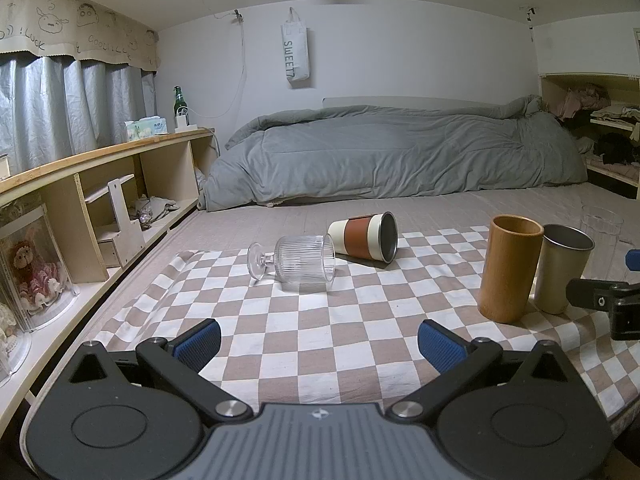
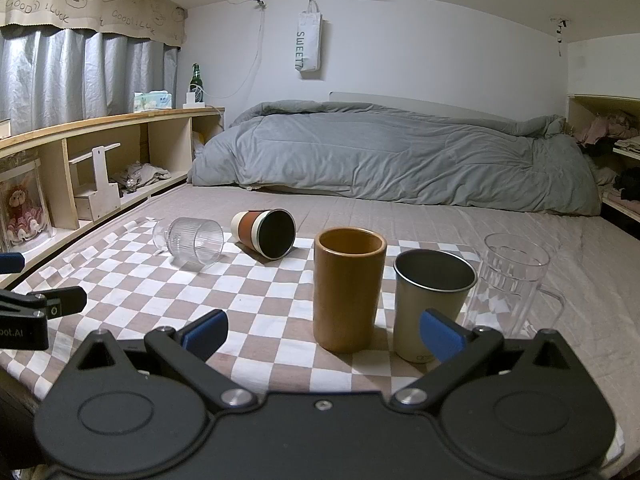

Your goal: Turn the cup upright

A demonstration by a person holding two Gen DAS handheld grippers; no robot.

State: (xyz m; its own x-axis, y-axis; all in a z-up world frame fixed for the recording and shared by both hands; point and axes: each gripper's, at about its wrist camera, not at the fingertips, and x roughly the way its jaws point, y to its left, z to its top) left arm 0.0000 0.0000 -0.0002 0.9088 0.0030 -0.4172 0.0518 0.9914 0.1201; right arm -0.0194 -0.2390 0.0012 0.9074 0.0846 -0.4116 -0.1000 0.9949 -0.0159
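Observation:
Two cups lie on their sides on the checked cloth [image 1: 344, 320]: a ribbed clear stemmed glass [image 1: 298, 262] and, behind it, a cream cup with a brown sleeve [image 1: 366, 236]. Both also show in the right wrist view, the glass [image 2: 192, 242] and the sleeved cup [image 2: 266, 232]. My left gripper [image 1: 319, 344] is open and empty, well short of the glass. My right gripper [image 2: 324, 334] is open and empty, with an upright wooden cup [image 2: 348, 292] between its fingers' line of sight.
A wooden cup [image 1: 508, 268], a metal cup [image 1: 562, 268] and a clear mug [image 2: 510, 280] stand upright at the right. A grey duvet [image 1: 400, 152] lies at the back. A wooden shelf [image 1: 100, 184] runs along the left. The cloth [image 2: 160, 292] covers the bed.

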